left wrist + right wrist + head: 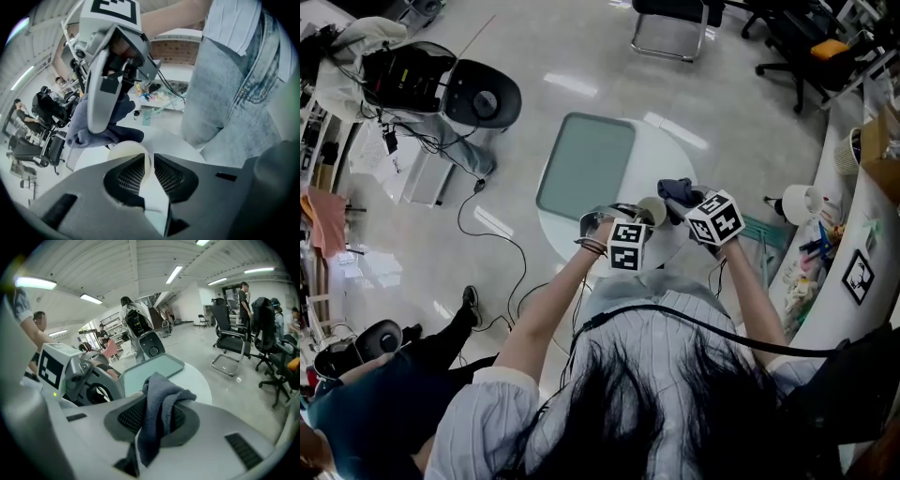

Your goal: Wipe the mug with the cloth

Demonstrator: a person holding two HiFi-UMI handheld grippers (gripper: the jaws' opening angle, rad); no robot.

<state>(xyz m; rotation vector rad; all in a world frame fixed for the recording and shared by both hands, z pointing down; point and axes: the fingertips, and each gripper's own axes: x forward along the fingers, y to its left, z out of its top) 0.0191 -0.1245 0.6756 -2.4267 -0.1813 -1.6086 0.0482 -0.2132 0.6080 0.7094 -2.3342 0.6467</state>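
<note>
A cream mug (652,210) is held above the near side of the round white table (667,150). My left gripper (636,225) is shut on its rim; in the left gripper view the mug (129,151) has its wall pinched between the two pads, with the left gripper (151,161) closed on it. My right gripper (689,208) is shut on a blue-grey cloth (674,191) just right of the mug. In the right gripper view the cloth (161,401) bunches up out of the right gripper (157,405). In the left gripper view the cloth (101,126) hangs against the mug's far side.
A green tray (586,164) lies on the table's left half. Cables (487,230) trail over the floor at left by a black seat (483,94). A cluttered white counter (853,262) runs along the right. Office chairs (675,23) stand beyond the table. A seated person (384,375) is at lower left.
</note>
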